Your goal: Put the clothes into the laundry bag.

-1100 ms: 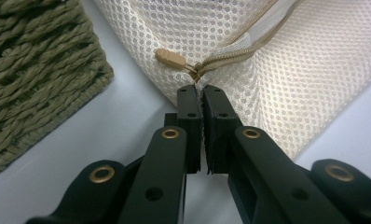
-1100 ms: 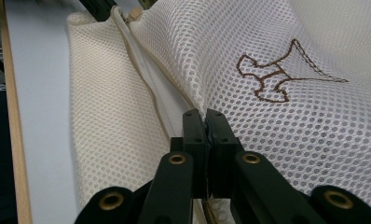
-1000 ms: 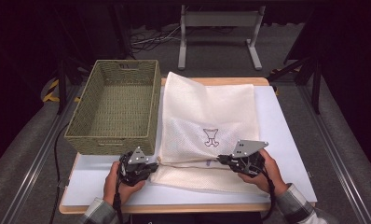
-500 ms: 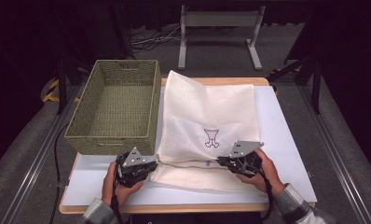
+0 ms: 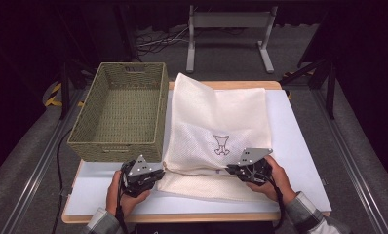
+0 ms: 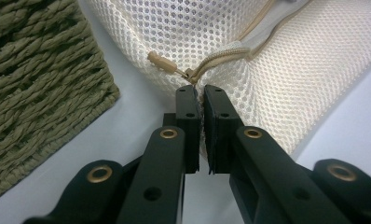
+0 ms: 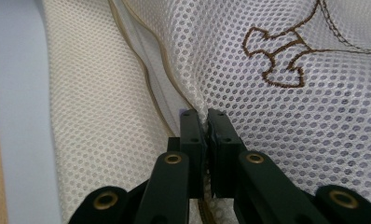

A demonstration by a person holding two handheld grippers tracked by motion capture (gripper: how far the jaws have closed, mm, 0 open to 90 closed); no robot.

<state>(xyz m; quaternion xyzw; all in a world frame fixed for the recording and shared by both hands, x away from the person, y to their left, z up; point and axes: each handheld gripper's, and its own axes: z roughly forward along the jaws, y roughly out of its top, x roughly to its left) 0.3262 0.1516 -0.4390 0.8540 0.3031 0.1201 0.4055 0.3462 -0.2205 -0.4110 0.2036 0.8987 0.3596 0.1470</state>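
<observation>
- My left gripper (image 5: 159, 171) is clenched on the near left corner of the mesh laundry bag (image 5: 221, 117); in the left gripper view the two black jaws pinch the fabric just below the end of the zipper (image 6: 221, 53).
- The small tan zipper pull (image 6: 162, 62) lies on the mesh just beyond my left jaw tips, pointing toward the basket side.
- My right gripper (image 5: 231, 169) is also clamped on the bag, on its near edge right of the middle, close below the brown embroidered emblem (image 5: 222, 145).
- In the right gripper view the jaws meet on a fold of mesh next to the zipper seam, with the emblem (image 7: 281, 53) on the upper layer just beyond them.
- The bag lies flat on the white table (image 5: 299, 146), right of centre, reaching from its near edge almost to the far edge; a lower layer of mesh spreads out on the near side between my two hands.
- The woven green basket (image 5: 85, 139) stands on the left part of the table, its right wall touching the bag's left edge, its near right corner just beside my left gripper.
</observation>
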